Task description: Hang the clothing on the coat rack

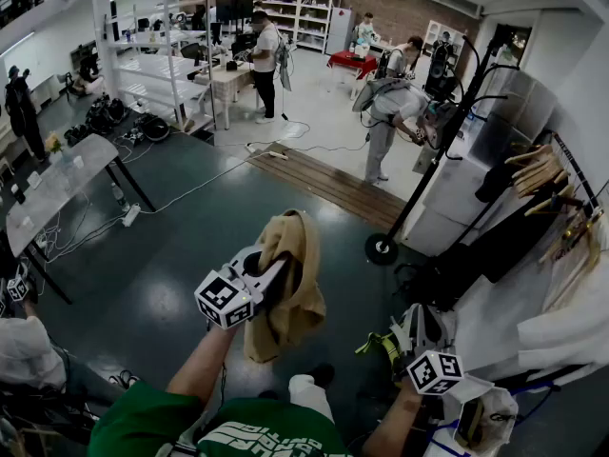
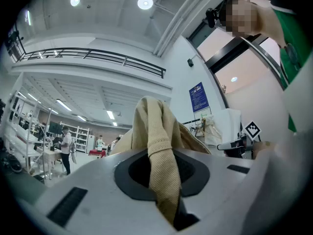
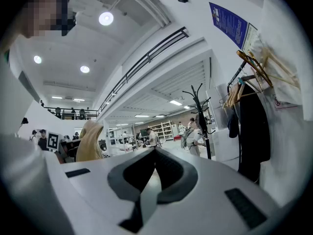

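A tan garment hangs in folds from my left gripper, whose jaws are shut on a ribbed edge of it. In the left gripper view the cloth runs up between the jaws and drapes over their tips. The black coat rack stands ahead to the right on a round base, its hooks bare. My right gripper is held low at the right, shut and holding nothing. In its own view the right gripper points toward the coat rack, with the tan garment at the left.
A clothes rail with wooden hangers and a dark garment stands at the right, over white bags. A person works just beyond the rack. A wooden platform lies ahead and a table stands at the left.
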{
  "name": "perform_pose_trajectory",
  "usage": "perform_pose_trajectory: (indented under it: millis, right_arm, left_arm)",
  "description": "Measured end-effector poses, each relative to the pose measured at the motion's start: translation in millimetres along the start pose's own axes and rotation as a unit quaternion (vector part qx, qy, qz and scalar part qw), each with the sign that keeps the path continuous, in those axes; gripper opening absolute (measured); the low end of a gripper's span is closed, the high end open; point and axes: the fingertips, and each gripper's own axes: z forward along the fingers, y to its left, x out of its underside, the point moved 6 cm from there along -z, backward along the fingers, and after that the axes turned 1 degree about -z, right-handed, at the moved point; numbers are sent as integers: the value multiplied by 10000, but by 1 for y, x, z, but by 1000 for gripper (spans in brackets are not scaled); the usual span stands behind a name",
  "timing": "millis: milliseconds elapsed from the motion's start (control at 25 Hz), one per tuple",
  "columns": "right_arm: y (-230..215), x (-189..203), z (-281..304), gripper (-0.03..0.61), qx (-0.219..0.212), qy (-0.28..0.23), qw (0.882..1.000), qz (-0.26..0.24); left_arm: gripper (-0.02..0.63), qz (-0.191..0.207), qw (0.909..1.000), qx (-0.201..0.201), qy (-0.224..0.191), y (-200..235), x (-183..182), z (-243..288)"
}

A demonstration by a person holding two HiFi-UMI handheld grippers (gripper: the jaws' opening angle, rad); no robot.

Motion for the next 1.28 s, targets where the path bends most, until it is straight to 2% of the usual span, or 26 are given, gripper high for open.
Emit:
perform_pose_trajectory:
  millis: [360,640,960,1280]
  right_arm:
    - [-16,1,4,8,141,36,9999,29]
    - [-41,-11,23,8,321,-70,9995,44]
    - [-90,-31,65,8,665,-133,9974,-245]
    - [-152,-66,116,8,610,-331,9972,-272]
  left_arm:
    - [43,-38,9999,116,61,4,5,26]
    - [42,-87,9994,322,94,19,7,74]
    - [43,-85,9974,717,48,40,16,163]
    - [43,9,9960,882,-169,52,0,259]
